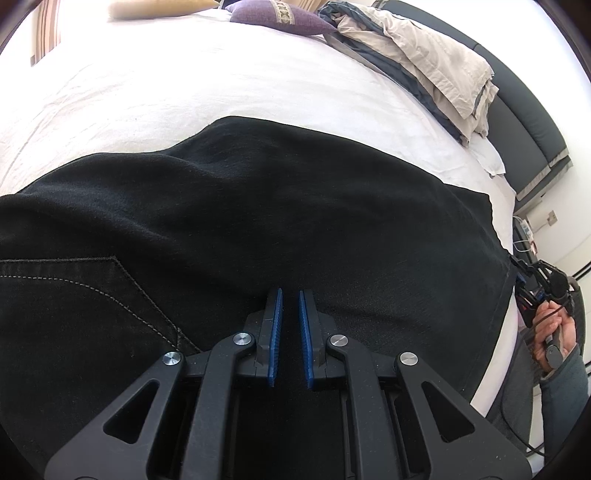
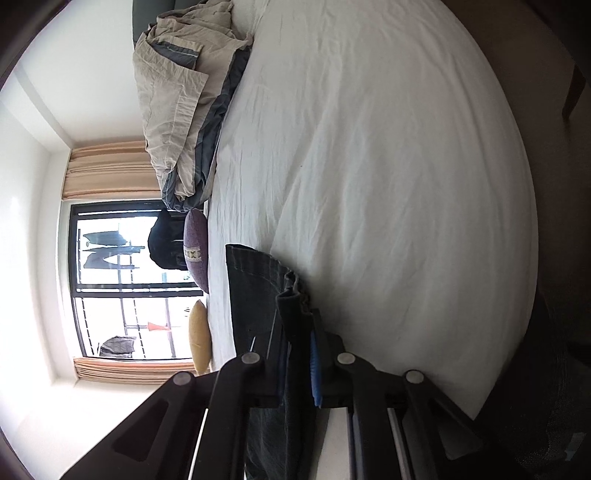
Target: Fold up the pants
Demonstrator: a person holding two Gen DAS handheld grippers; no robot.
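Observation:
Black jeans [image 1: 258, 206] lie spread on the white bed [image 1: 166, 85], with a stitched back pocket at the left. My left gripper [image 1: 290, 295] hovers just over the jeans near their near edge, its blue pads a small gap apart with nothing between them. My right gripper [image 2: 295, 325] is turned on its side and is shut on an edge of the jeans [image 2: 255, 288], holding the cloth up off the sheet. The right gripper also shows at the right edge of the left wrist view [image 1: 532, 291], at the jeans' far end.
A crumpled beige and grey duvet [image 1: 424, 62] lies along the headboard side. A purple cushion [image 1: 280, 16] and a yellow cushion [image 2: 199, 336] sit at the far edge of the bed. A window with curtains [image 2: 122, 284] is beyond. White sheet [image 2: 388, 184] stretches past the jeans.

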